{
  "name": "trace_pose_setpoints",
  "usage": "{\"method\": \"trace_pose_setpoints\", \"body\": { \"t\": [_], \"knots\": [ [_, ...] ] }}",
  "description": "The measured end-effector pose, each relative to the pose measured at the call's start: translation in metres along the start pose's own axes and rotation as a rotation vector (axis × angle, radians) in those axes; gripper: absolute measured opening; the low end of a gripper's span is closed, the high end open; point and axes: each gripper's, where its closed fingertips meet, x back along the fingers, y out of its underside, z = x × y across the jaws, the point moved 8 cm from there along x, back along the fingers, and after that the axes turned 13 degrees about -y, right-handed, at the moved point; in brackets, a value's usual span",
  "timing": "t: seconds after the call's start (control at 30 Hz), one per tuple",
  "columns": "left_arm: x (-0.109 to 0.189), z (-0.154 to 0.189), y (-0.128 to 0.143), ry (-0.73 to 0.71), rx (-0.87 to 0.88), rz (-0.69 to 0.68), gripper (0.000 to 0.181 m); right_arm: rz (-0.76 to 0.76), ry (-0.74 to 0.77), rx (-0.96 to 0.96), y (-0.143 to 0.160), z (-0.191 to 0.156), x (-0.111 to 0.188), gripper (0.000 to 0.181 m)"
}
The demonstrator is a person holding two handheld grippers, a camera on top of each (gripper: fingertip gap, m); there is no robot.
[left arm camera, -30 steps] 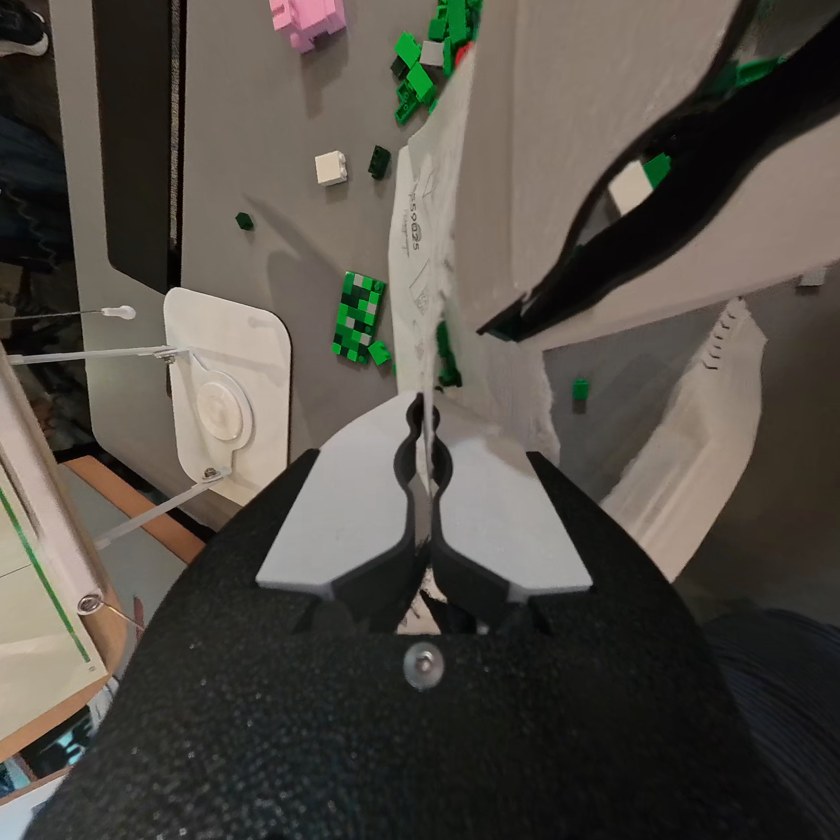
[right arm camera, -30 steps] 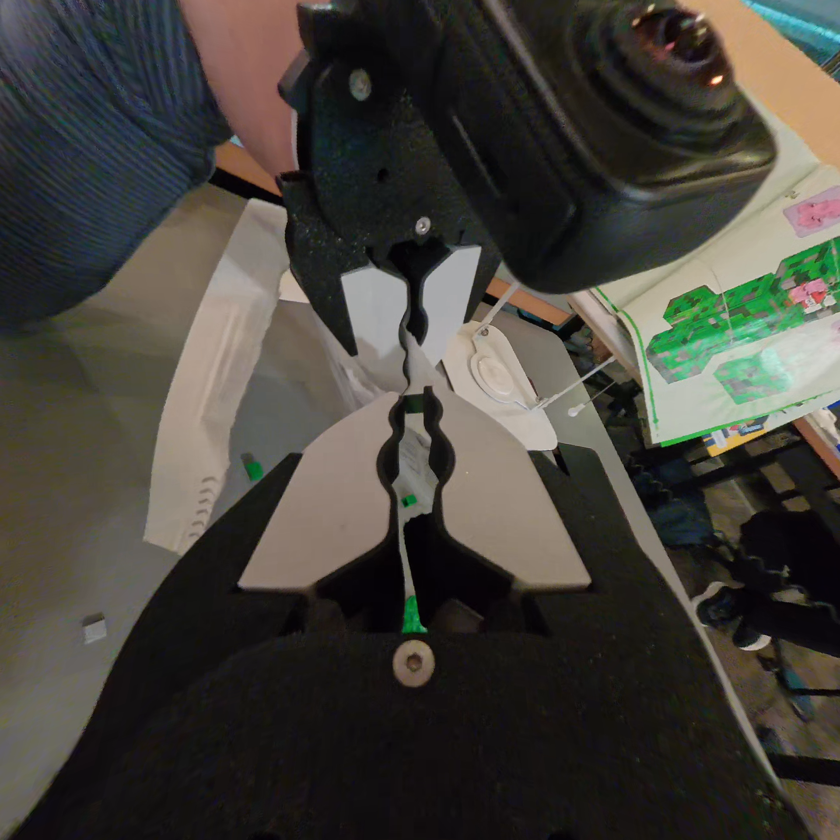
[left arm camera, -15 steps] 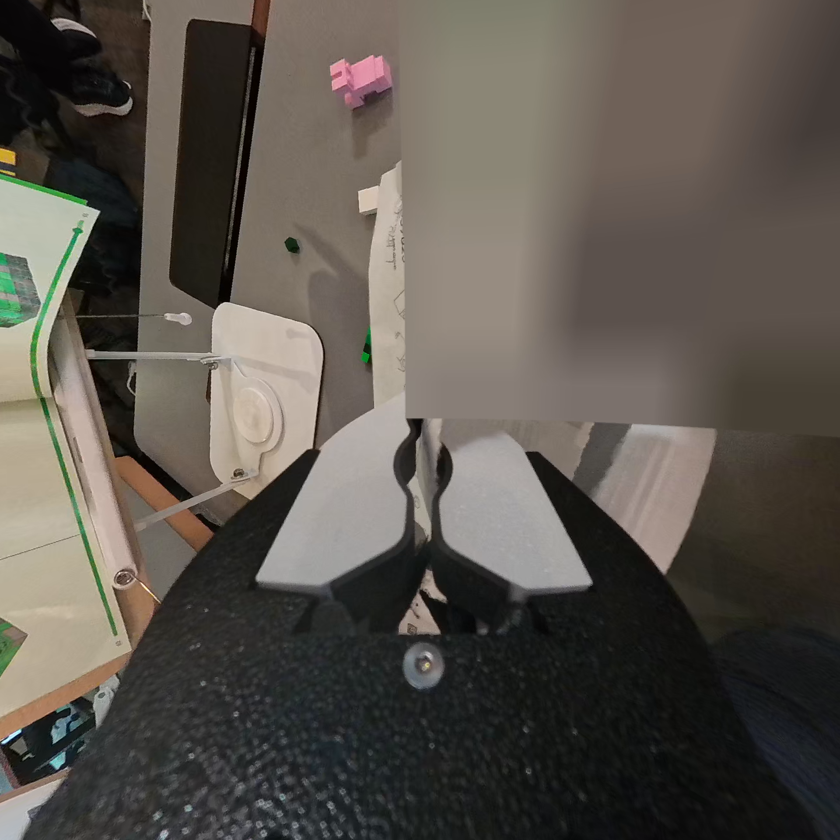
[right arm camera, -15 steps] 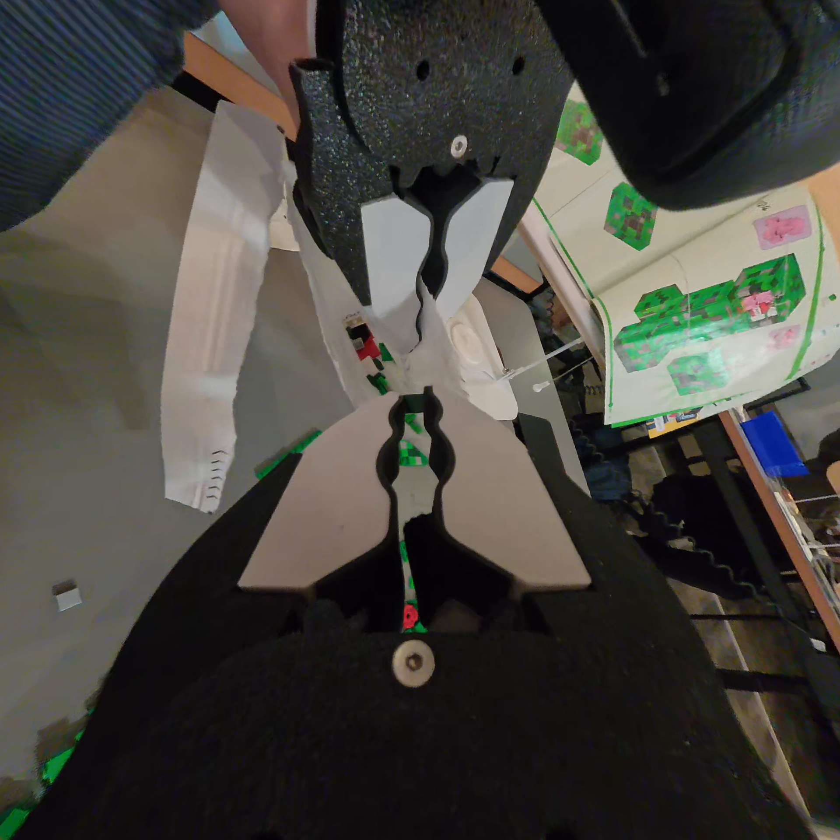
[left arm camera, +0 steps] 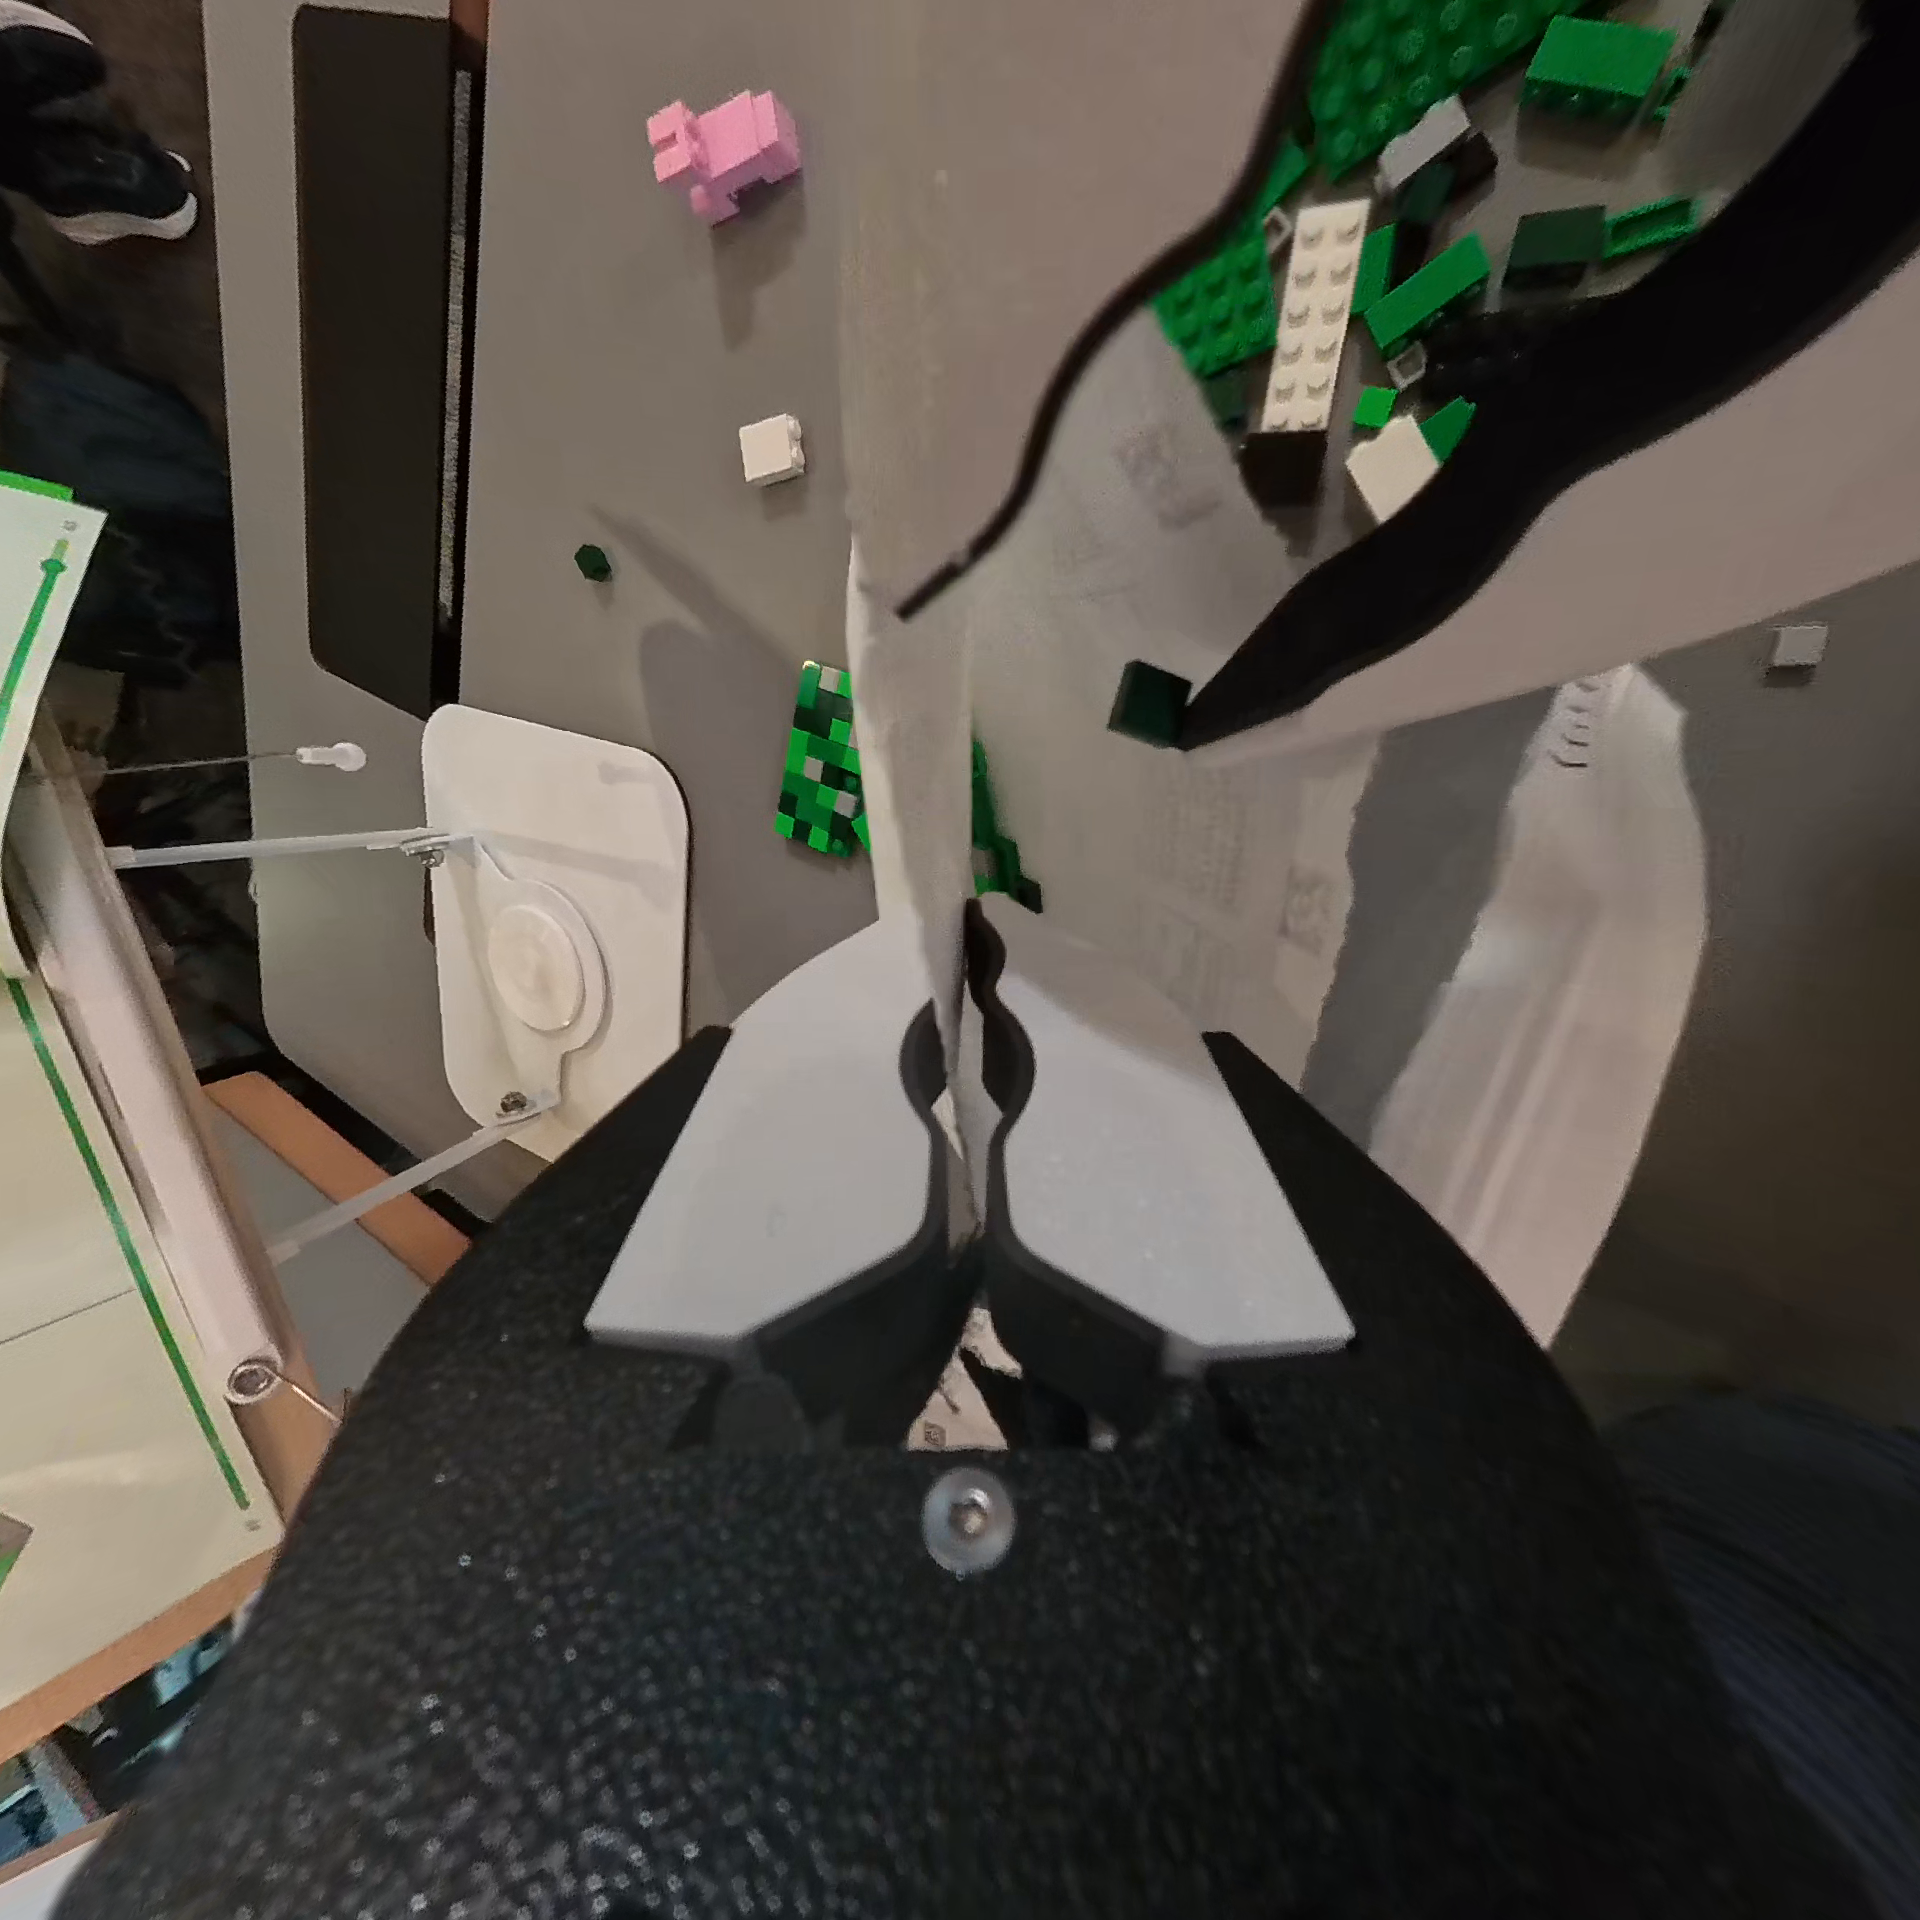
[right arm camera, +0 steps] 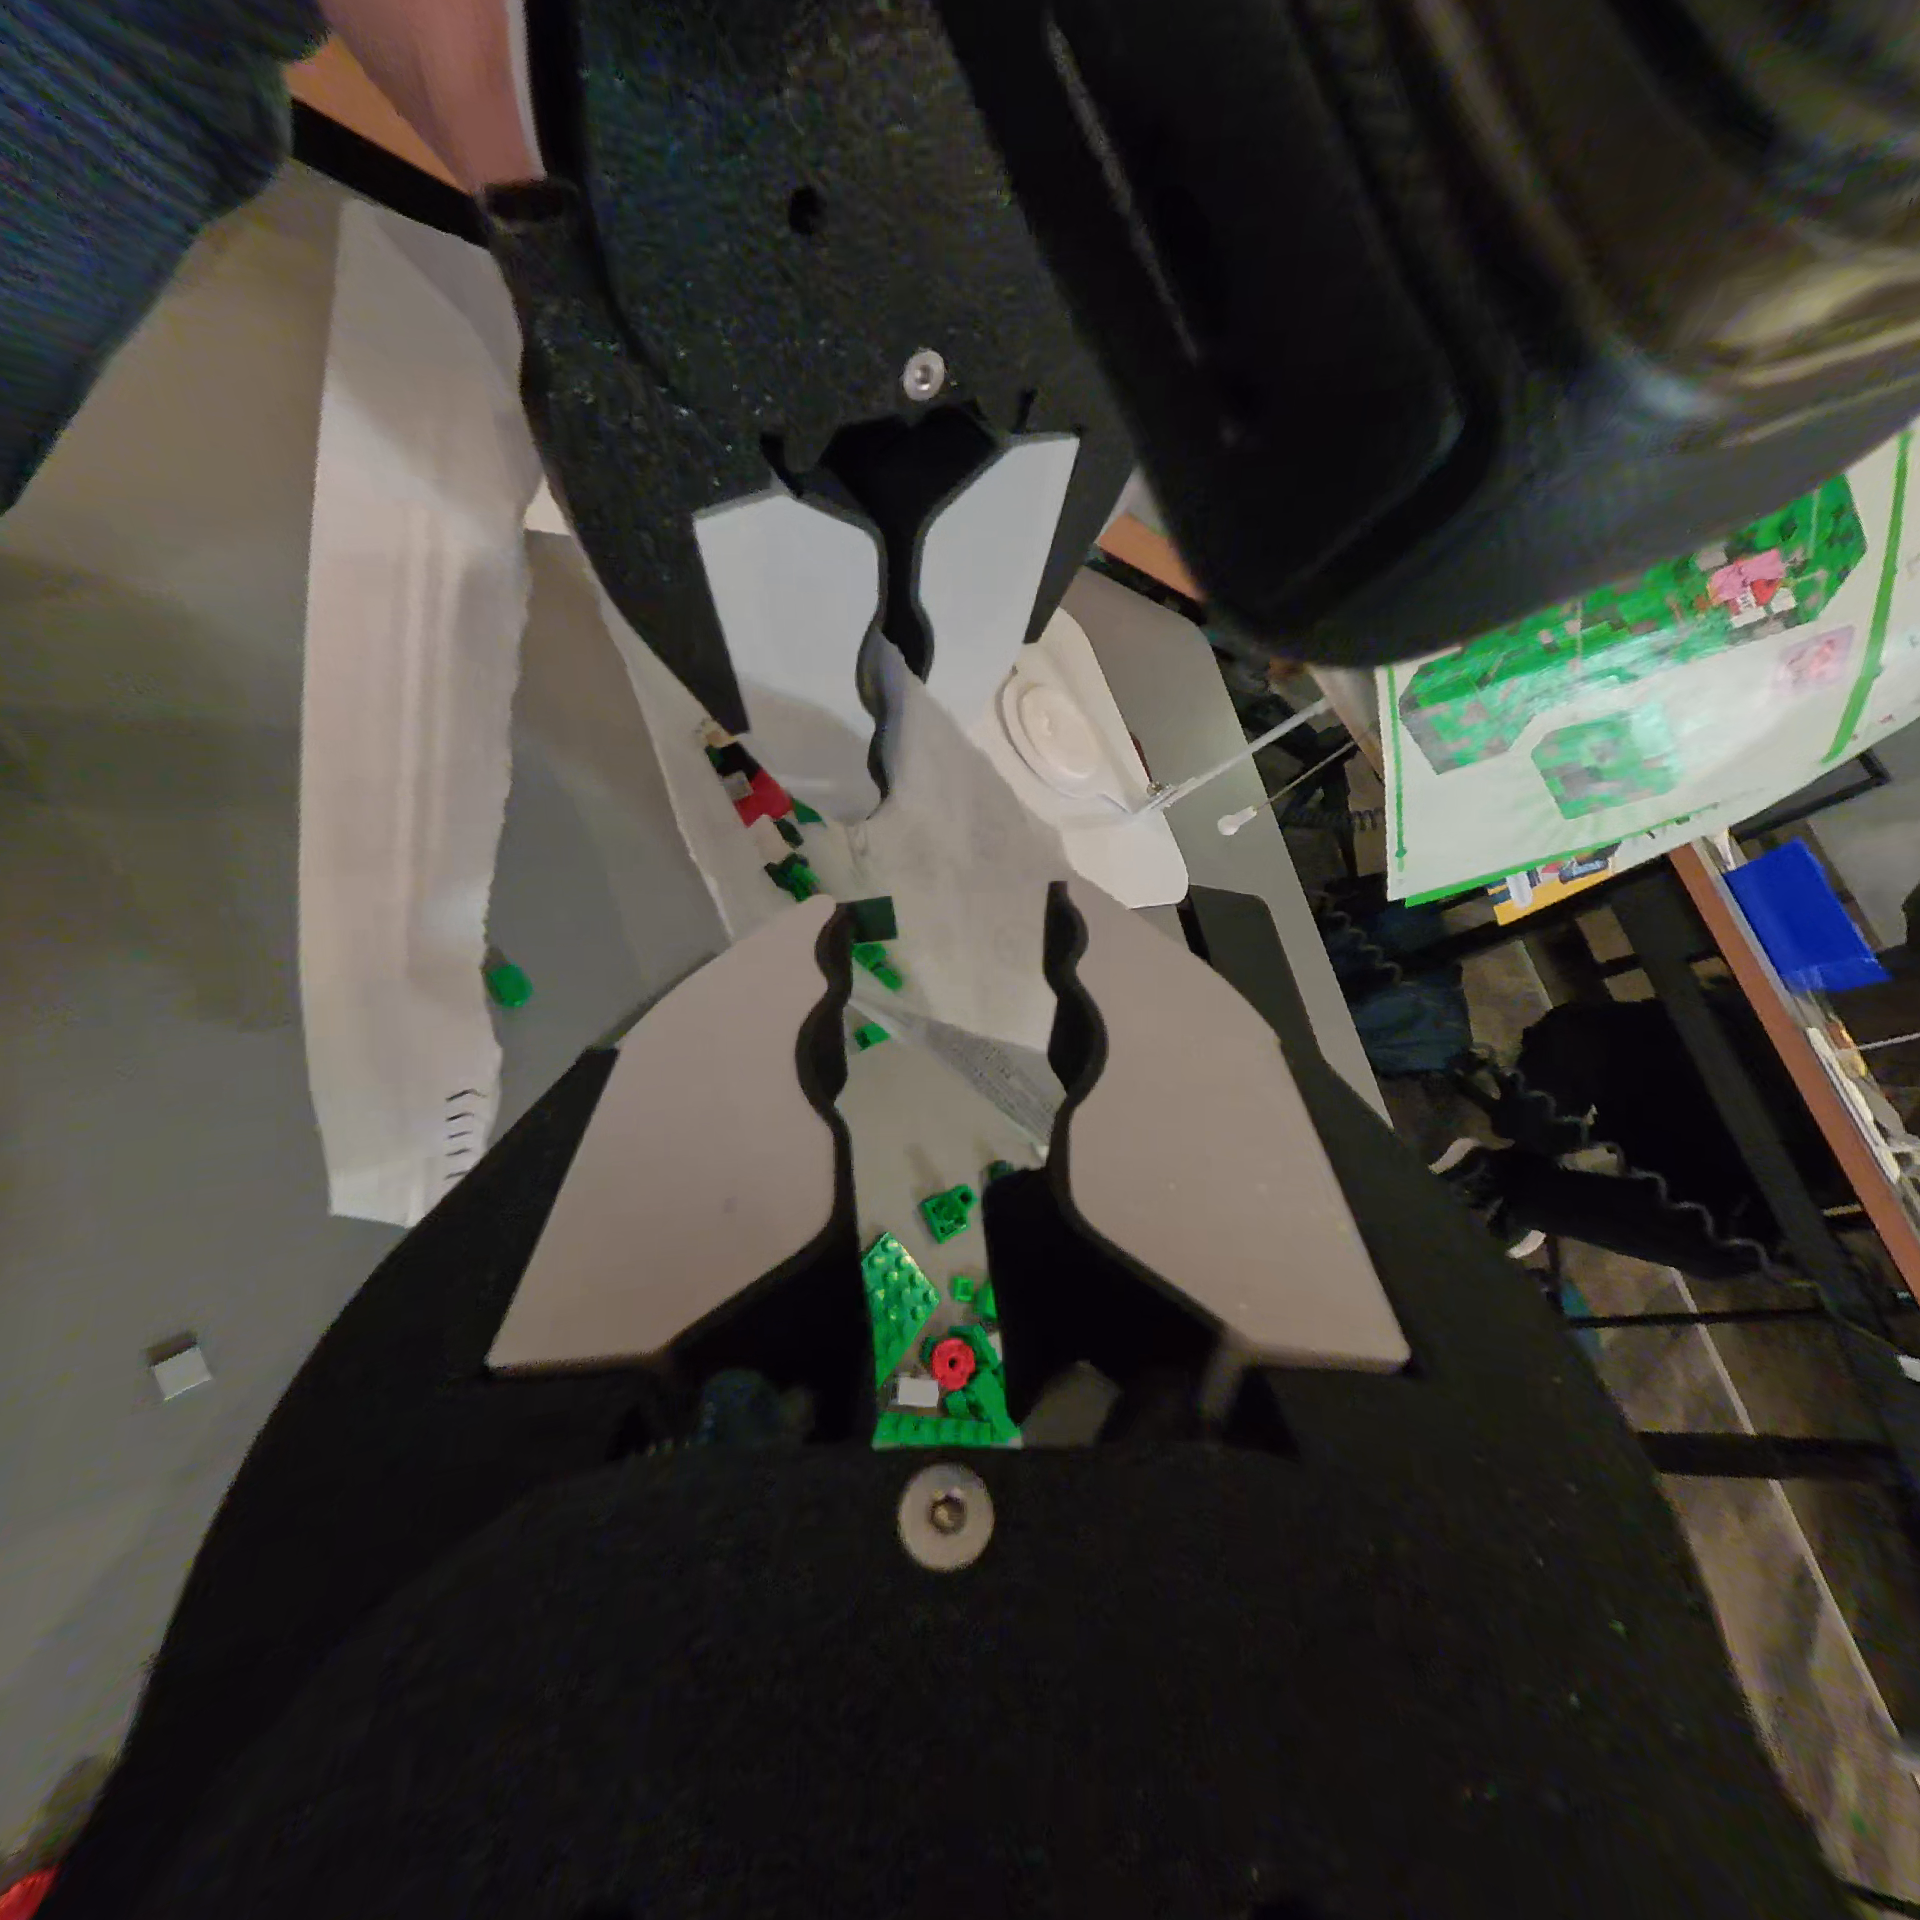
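Note:
My left gripper (left arm camera: 961, 1039) is shut on the edge of a white paper bag (left arm camera: 914, 748) and holds it up over the grey table (left arm camera: 582, 312). It also shows in the right wrist view (right arm camera: 883, 800), still pinching the bag (right arm camera: 966, 862). My right gripper (right arm camera: 945, 914) is open, its jaws on either side of the bag's paper without gripping it. It also shows in the left wrist view (left arm camera: 1044, 665), open, with a dark green brick (left arm camera: 1143, 707) at one fingertip. Green, white and red bricks (right arm camera: 769, 810) lie at the bag's mouth. A brick pile (left arm camera: 1351, 260) lies on the table.
A pink brick pig (left arm camera: 727, 156), a white brick (left arm camera: 771, 452) and a green mosaic plate (left arm camera: 821, 774) lie on the table. A torn white paper strip (left arm camera: 1538, 987) lies to one side. A white stand base (left arm camera: 551, 935) sits near the table edge, and a picture booklet (right arm camera: 1621, 727) stands beyond it. Spacing between my two grippers at the tips: around 6 centimeters.
My right gripper has opened and let go of the paper bag. The left gripper keeps its hold. More bricks now show on the table below.

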Motion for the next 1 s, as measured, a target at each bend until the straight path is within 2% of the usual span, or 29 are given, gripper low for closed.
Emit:
{"method": "trace_pose_setpoints", "body": {
  "t": [0.03, 0.3, 0.47, 0.8, 0.83, 0.9, 0.97, 1.0],
  "knots": [
    [0.0, 0.001, -0.001, -0.004, -0.009, -0.001, 0.0, -0.003, 0.0, -0.01, 0.0, 0.001, 0.001, 0.038],
    [-0.007, 0.01, -0.006, 0.034, -0.05, -0.039, 0.0, -0.067, -0.003, -0.106, 0.008, 0.008, 0.002, 0.059],
    [-0.006, 0.012, -0.008, 0.032, -0.074, -0.024, 0.0, -0.114, 0.005, -0.148, 0.017, 0.014, 0.002, 0.061],
    [-0.007, 0.014, -0.007, 0.051, -0.075, -0.03, 0.0, -0.04, -0.032, -0.314, 0.034, 0.034, 0.034, 0.065],
    [-0.008, 0.014, -0.006, 0.06, -0.063, -0.046, 0.0, -0.032, -0.026, -0.339, 0.039, 0.039, 0.041, 0.064],
    [-0.011, 0.012, 0.0, 0.065, -0.04, -0.087, 0.0, -0.036, 0.027, -0.415, 0.06, 0.053, 0.058, 0.05],
    [-0.013, 0.008, 0.006, 0.069, -0.013, -0.114, 0.0, -0.095, 0.086, -0.518, 0.098, 0.068, 0.069, 0.04],
    [-0.013, 0.006, 0.008, 0.069, 0.004, -0.116, 0.0, -0.137, 0.069, -0.58, 0.121, 0.073, 0.07, 0.034]
  ]
}}
